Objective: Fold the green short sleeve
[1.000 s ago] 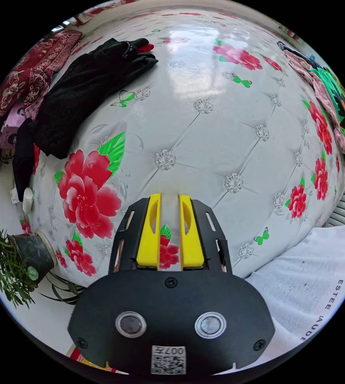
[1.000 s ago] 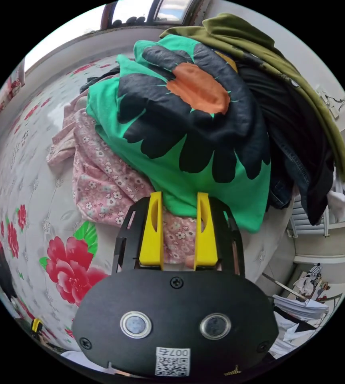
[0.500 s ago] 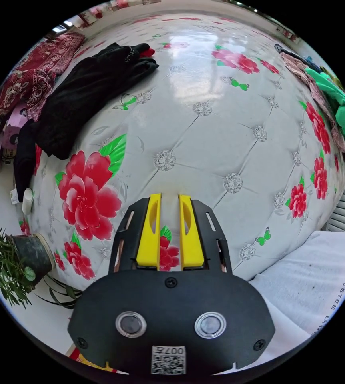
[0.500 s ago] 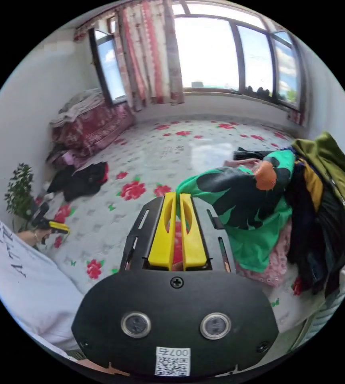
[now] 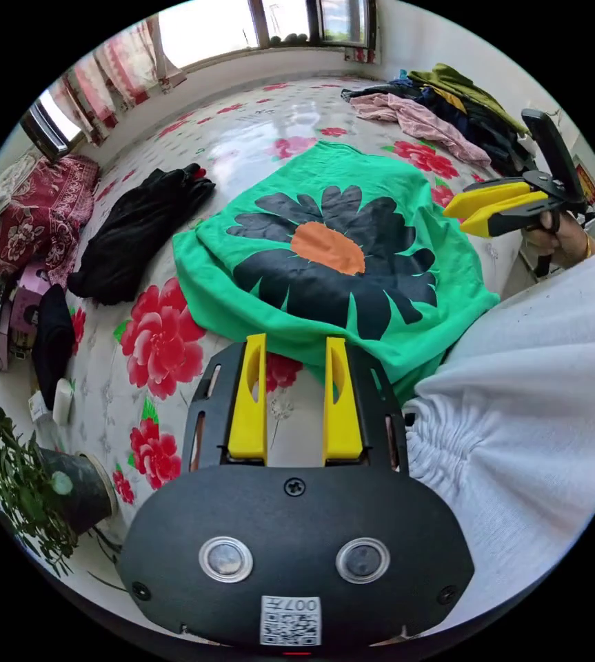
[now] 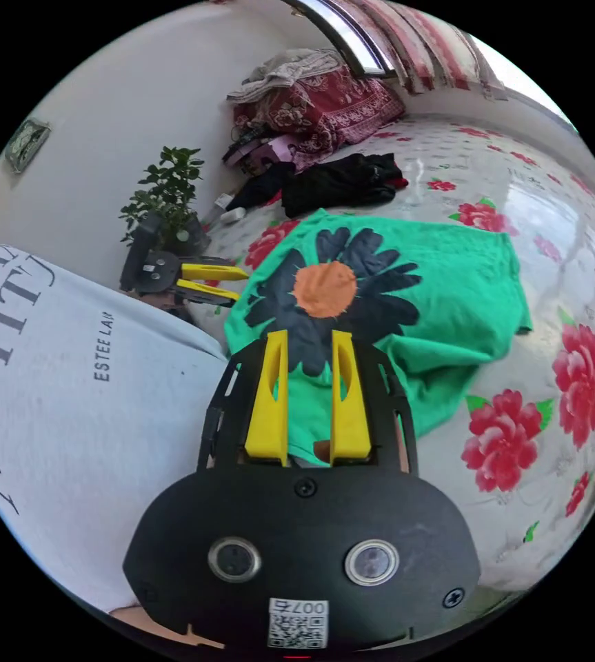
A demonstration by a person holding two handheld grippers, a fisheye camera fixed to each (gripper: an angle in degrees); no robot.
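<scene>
The green short sleeve, printed with a big black flower and an orange centre, lies spread face up on the flowered white bed, with rumpled edges. My left gripper hovers open just short of its near hem, nothing between the jaws. My right gripper is in the air at the shirt's right side, held by a hand. In the right gripper view the green short sleeve lies ahead, and my right gripper stands open above its near edge. My left gripper is at the left, jaws apart.
A black garment lies left of the shirt. A pink garment and a pile of dark and olive clothes sit at the far right. A potted plant and red bedding are beside the bed. A person's white top is close.
The green shirt has come off the clothes pile and now lies spread on the bed. My right gripper, shut on it half a second ago, has opened. My left jaws have spread wider.
</scene>
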